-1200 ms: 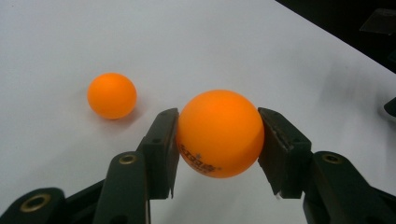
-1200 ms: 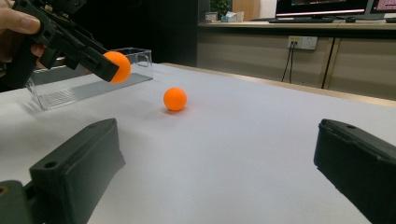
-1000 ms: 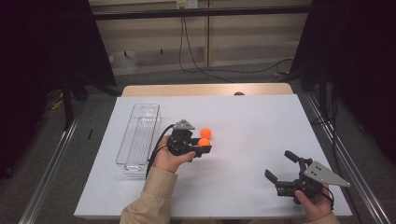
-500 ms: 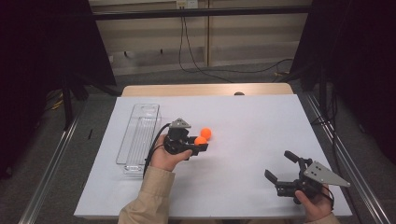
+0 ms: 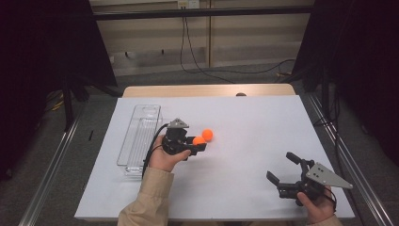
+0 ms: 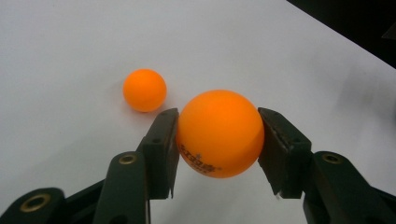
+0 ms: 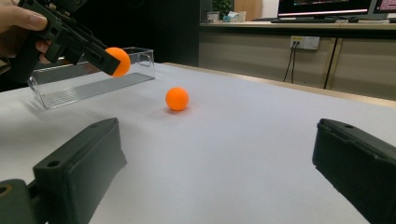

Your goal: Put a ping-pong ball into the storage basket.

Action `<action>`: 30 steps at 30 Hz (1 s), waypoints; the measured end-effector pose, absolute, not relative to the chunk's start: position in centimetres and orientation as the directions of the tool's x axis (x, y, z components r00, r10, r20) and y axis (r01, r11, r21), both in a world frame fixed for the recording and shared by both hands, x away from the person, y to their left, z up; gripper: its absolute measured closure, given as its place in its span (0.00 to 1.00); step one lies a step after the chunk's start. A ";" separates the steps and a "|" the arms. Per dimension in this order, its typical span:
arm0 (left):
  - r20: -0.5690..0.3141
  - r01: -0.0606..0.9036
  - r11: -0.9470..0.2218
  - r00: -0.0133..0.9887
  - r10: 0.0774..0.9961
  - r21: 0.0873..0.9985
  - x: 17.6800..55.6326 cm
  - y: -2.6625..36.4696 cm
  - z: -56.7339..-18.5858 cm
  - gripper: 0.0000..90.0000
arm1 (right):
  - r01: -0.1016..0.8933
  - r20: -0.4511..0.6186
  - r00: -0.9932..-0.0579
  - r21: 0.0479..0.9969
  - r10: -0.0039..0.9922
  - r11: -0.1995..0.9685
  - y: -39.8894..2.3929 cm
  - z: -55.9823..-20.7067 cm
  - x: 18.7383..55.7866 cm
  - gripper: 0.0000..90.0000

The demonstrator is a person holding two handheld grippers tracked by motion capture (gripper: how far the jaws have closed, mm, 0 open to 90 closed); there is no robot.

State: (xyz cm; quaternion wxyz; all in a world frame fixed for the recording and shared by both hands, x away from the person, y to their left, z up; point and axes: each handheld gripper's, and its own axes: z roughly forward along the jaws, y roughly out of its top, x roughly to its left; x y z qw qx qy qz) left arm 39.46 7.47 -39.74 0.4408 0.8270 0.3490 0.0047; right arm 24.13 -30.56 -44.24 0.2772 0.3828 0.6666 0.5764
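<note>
My left gripper is shut on an orange ball, both pads pressed against its sides, and holds it a little above the white table. A second orange ball rests on the table just beyond the held ball; in the left gripper view this loose ball lies up and to the left. My right gripper stands open near the table's front right, jaws wide apart with nothing between them. From the right gripper view, the loose ball sits ahead, with the left gripper raised at upper left.
A clear plastic tray lies lengthwise on the table's left side, right beside my left hand. A wooden table edge runs along the back. Cables hang over the floor behind.
My left gripper with the ball has drifted slightly toward the near side and left, leaving the loose ball a bit farther off. The right gripper has stayed put.
</note>
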 end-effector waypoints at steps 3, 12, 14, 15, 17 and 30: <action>-0.299 0.575 -0.366 0.753 0.587 0.731 39.5 7.6 -39.7 0.57 | 0.191 0.072 -0.553 0.981 0.830 0.042 -30.6 -44.2 24.1 0.01; -0.294 0.577 -0.358 0.746 0.598 0.735 39.6 8.1 -39.6 0.57 | 0.189 0.072 -0.553 0.981 0.830 0.041 -30.6 -44.2 24.1 0.01; -0.292 0.576 -0.360 0.746 0.599 0.734 39.7 8.2 -39.5 0.57 | 0.189 0.071 -0.553 0.981 0.830 0.042 -30.6 -44.2 24.1 0.01; -0.292 0.577 -0.360 0.746 0.599 0.733 39.7 8.2 -39.5 0.57 | 0.189 0.071 -0.553 0.981 0.830 0.042 -30.6 -44.2 24.1 0.01; -0.289 0.577 -0.360 0.744 0.602 0.733 39.7 8.3 -39.5 0.57 | 0.189 0.072 -0.552 0.981 0.831 0.040 -30.6 -44.2 24.1 0.01; -0.287 0.581 -0.352 0.735 0.615 0.733 39.8 8.9 -39.3 0.57 | 0.190 0.072 -0.553 0.981 0.830 0.041 -30.6 -44.2 24.1 0.01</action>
